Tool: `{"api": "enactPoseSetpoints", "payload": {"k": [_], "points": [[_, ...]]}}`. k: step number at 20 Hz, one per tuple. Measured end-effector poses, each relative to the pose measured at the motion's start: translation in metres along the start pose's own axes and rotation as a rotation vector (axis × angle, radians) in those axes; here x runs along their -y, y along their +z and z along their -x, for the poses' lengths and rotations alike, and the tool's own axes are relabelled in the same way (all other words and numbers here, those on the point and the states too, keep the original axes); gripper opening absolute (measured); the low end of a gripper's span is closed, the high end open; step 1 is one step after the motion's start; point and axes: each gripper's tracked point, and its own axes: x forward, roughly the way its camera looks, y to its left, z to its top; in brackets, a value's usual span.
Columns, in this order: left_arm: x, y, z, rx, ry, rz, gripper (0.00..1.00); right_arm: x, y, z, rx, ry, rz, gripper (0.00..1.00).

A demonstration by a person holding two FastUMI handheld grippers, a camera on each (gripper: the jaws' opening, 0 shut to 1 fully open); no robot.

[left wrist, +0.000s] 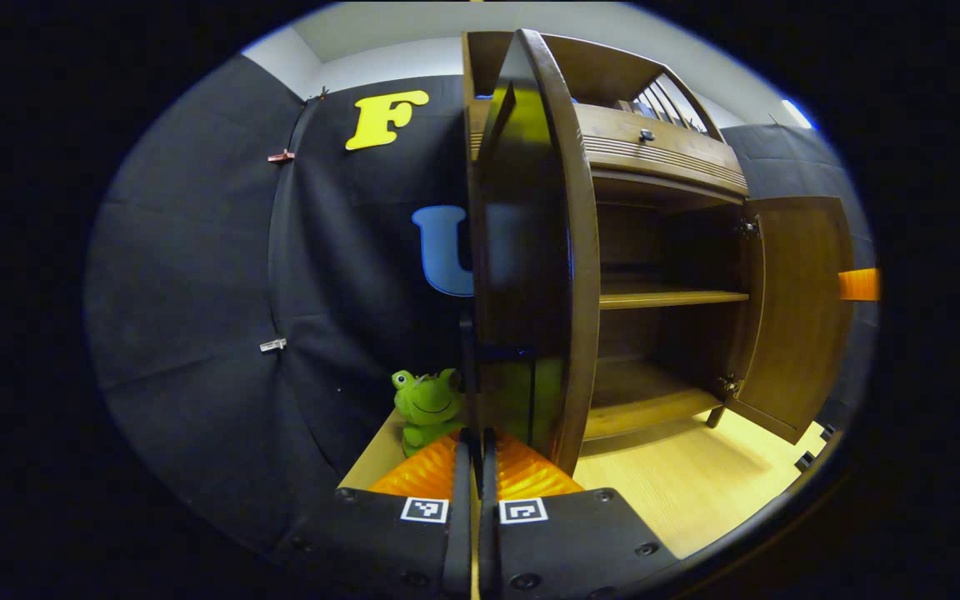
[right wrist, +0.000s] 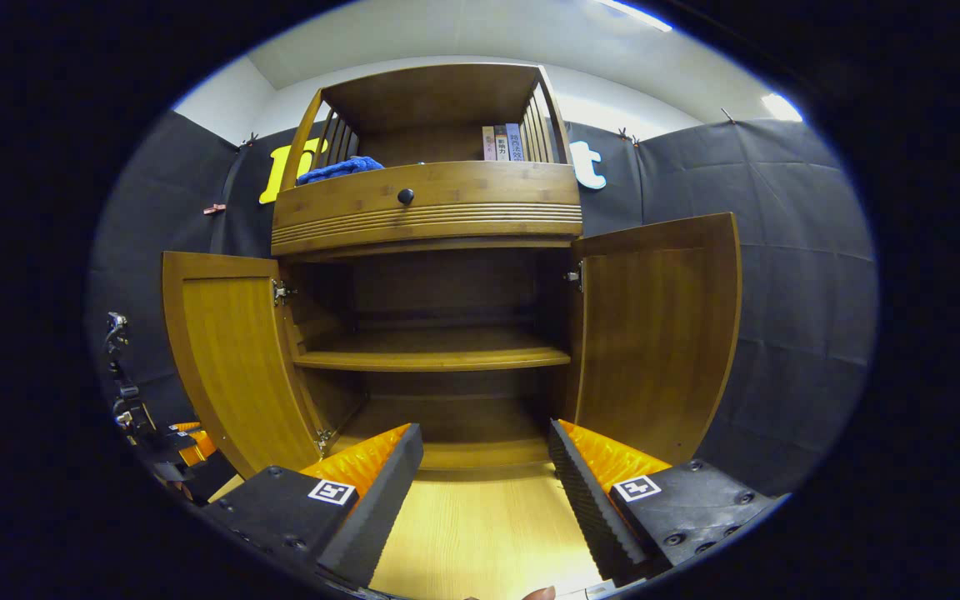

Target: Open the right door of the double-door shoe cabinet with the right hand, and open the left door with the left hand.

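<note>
Shoe cabinet is basically wide open already, standing on the pale tabletop.

Left gripper view: the left gripper has its fingers clenched together right at the edge of the left door, which is seen edge-on and swung out toward the camera. There seems to be a thin dark handle between the fingers, but I honestly can't tell if they're pinching it or just shut beside it. The right door hangs open on the far side. A green frog toy sits close behind the left door.

Right gripper view: the right gripper is released, fingers spread and holding nothing, backed off in front of the shelves. Both doors stand out to the sides.

What could go wrong: swing the left door further and it may knock the frog over, or strain the hinge.

The frog turns up in the left gripper view, while the right gripper view gives the straight-on look, plus the drawer knob, the blue cloth and the books up top.
</note>
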Motion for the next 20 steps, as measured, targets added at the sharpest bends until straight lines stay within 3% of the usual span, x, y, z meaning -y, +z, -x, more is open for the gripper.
{"api": "enactPoseSetpoints", "payload": {"k": [1, 2, 3, 5, 13, 14, 17, 19, 20], "points": [[-0.002, -0.001, 0.001, 0.001, -0.026, 0.023, 0.07, -0.003, -0.002, 0.001, -0.003, 0.001, 0.004, 0.93], [-0.004, -0.001, 0.002, 0.003, -0.052, 0.041, 0.12, -0.007, -0.004, 0.002, -0.006, 0.001, 0.008, 0.93], [-0.004, -0.002, 0.003, 0.005, -0.071, 0.05, 0.05, -0.01, -0.004, 0.003, -0.008, 0.001, 0.01, 0.93], [-0.006, -0.002, 0.005, 0.01, -0.087, 0.054, 0.1, -0.014, -0.004, 0.004, -0.01, 0.004, 0.011, 0.96], [-0.008, 0.014, 0.031, 0.089, -0.032, 0.036, 0.1, -0.017, -0.005, 0.007, -0.015, 0.02, 0.017, 0.93], [-0.011, 0.019, 0.035, 0.11, -0.012, 0.042, 0.25, -0.017, -0.006, 0.007, -0.016, 0.024, 0.018, 0.96], [-0.016, 0.033, 0.054, 0.159, 0.047, 0.019, 0.69, -0.018, -0.006, 0.008, -0.014, 0.04, 0.014, 0.93], [-0.006, 0.034, 0.062, 0.159, 0.049, -0.007, 0.9, -0.019, -0.006, 0.008, -0.011, 0.055, 0.012, 0.96], [-0.002, 0.034, 0.065, 0.149, 0.051, -0.008, 0.93, -0.019, -0.006, 0.008, -0.011, 0.062, 0.011, 0.96]]}}
